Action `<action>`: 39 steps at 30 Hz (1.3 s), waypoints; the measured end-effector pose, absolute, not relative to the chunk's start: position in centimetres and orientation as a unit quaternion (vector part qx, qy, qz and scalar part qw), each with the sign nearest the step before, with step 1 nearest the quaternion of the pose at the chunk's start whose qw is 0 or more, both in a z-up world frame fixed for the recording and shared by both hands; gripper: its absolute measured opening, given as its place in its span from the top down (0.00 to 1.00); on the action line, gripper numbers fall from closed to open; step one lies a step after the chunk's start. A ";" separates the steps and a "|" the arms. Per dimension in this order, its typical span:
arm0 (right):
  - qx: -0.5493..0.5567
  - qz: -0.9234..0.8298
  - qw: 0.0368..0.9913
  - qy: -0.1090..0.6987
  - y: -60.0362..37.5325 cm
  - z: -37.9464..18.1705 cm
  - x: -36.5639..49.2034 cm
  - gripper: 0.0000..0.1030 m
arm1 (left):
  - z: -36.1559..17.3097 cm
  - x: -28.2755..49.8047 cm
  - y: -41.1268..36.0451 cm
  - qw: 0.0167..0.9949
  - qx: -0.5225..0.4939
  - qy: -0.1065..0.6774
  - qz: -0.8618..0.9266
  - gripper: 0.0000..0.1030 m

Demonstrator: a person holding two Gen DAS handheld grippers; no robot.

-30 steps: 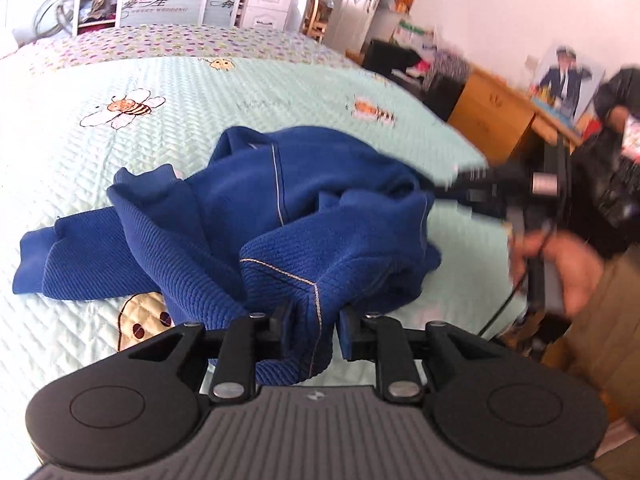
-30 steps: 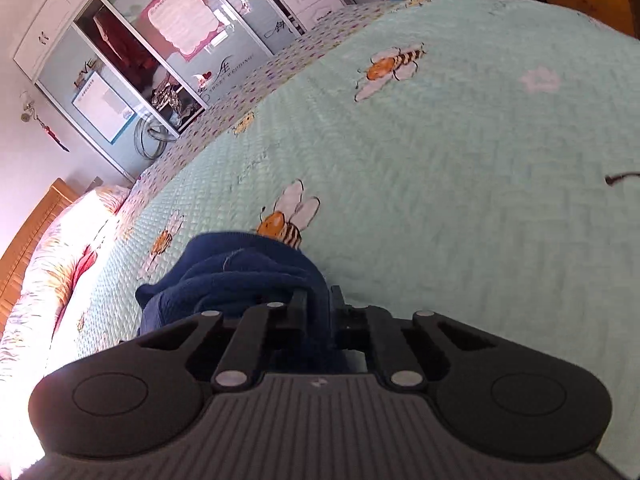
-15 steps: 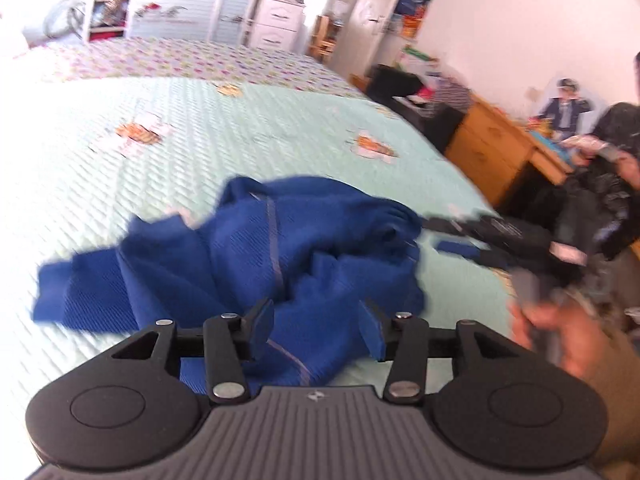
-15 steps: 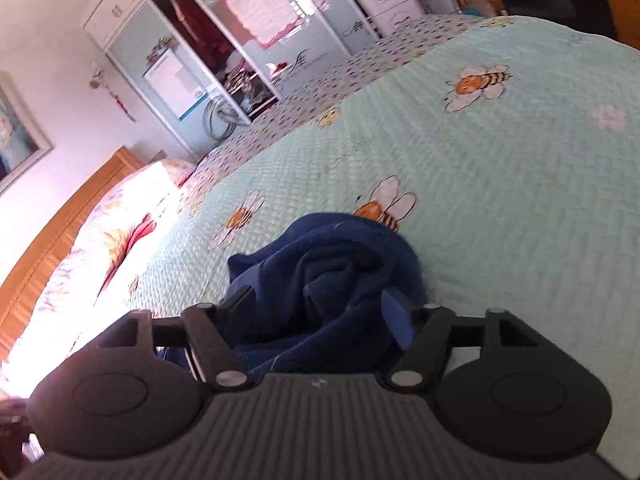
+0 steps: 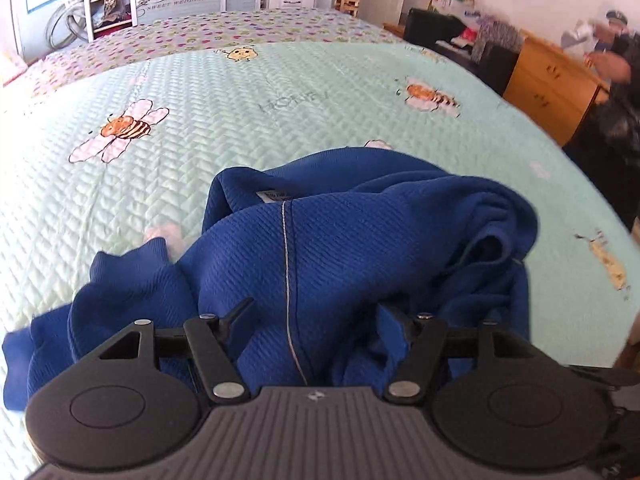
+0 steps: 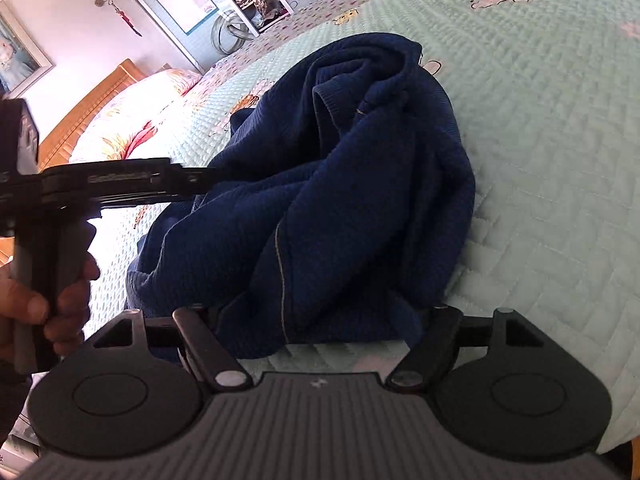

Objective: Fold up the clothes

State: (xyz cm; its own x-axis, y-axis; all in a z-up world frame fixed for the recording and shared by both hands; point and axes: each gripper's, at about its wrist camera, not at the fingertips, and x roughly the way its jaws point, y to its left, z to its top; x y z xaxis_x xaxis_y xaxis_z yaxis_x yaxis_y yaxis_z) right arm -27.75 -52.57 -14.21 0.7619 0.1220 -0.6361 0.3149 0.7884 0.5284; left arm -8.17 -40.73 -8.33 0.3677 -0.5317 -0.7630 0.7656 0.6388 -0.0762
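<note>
Now that both grips are let go, your left hand-held gripper (image 5: 316, 316) and right hand-held gripper (image 6: 304, 320) are opening, pads clear of the cloth between them. The blue sweater (image 6: 340, 184) lies crumpled on the bed (image 5: 280, 96), so folding starts afresh.

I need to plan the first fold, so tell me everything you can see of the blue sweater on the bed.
The blue sweater is a textured knit, crumpled in a loose heap on the mint quilt, not spread flat. A pale stitched seam runs down it, a small white label shows near one folded edge, and a ribbed cuff lies at the left in the left wrist view. Both the left gripper and right gripper have opening jaws with cloth between them, the fingers not visibly pressing it.
</note>
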 end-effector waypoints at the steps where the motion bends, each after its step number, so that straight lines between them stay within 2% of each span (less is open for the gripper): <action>1: 0.318 -0.055 0.882 0.343 -52.5 -14.2 -27.6 0.22 | -8.8 -8.0 -41.3 0.812 0.152 0.401 -0.397 0.39; 2: 0.313 -0.056 0.884 0.344 -52.3 -14.1 -27.6 0.21 | -9.1 -8.0 -41.9 0.809 0.162 0.405 -0.394 0.58; 3: 0.309 -0.057 0.885 0.344 -52.1 -14.0 -27.7 0.21 | -9.2 -8.3 -42.4 0.808 0.176 0.403 -0.391 0.91; 5: 0.312 -0.059 0.885 0.340 -52.1 -13.9 -28.0 0.21 | -8.9 -9.1 -42.7 0.818 0.188 0.382 -0.388 0.92; 8: 0.337 -0.066 0.882 0.322 -52.6 -13.8 -29.0 0.21 | -6.9 -8.7 -41.2 0.836 0.125 0.373 -0.382 0.93; 12: 0.356 -0.085 0.884 0.292 -53.1 -13.2 -30.7 0.21 | -0.1 -8.2 -37.1 0.865 0.007 0.317 -0.389 0.95; 14: 0.364 -0.091 0.885 0.275 -53.3 -12.8 -31.4 0.21 | 3.8 -8.5 -34.8 0.880 -0.038 0.264 -0.393 1.00; 17: 0.373 -0.098 0.886 0.258 -53.6 -12.2 -31.9 0.21 | 7.8 -9.5 -32.2 0.912 -0.050 0.175 -0.367 1.00; 20: 0.372 -0.100 0.888 0.252 -53.7 -11.7 -31.9 0.21 | 7.7 -8.9 -31.3 0.922 -0.011 0.178 -0.343 1.00; 22: 0.371 -0.102 0.887 0.254 -53.9 -11.6 -31.5 0.21 | 5.6 -8.8 -31.5 0.911 0.018 0.217 -0.351 1.00; 25: 0.375 -0.105 0.883 0.263 -54.3 -11.7 -31.6 0.21 | 2.2 -9.6 -32.4 0.890 0.070 0.259 -0.368 0.85; 26: 0.377 -0.105 0.881 0.267 -54.4 -11.7 -31.6 0.21 | 1.2 -10.1 -33.0 0.883 0.095 0.261 -0.378 0.73; 27: 0.379 -0.106 0.879 0.269 -54.3 -11.8 -31.8 0.21 | 0.4 -10.5 -33.7 0.878 0.121 0.256 -0.386 0.61; 31: 0.377 -0.111 0.879 0.271 -54.2 -11.9 -32.3 0.21 | -1.7 -12.7 -35.5 0.866 0.233 0.209 -0.390 0.42; 33: 0.382 -0.115 0.876 0.272 -54.0 -12.2 -32.0 0.20 | -2.9 -13.2 -36.4 0.858 0.282 0.192 -0.384 0.28; 39: 0.387 -0.120 0.869 0.284 -54.1 -13.2 -30.7 0.20 | -7.2 -12.3 -40.6 0.800 0.411 0.191 -0.393 0.26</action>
State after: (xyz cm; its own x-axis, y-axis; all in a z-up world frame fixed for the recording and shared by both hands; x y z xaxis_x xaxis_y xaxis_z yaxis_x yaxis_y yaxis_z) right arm -30.75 -54.06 -13.21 0.8094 0.0109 -0.5871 0.4296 0.6707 0.6047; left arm -12.31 -40.56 -7.21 0.6186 -0.4709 -0.6290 0.7856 0.3538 0.5077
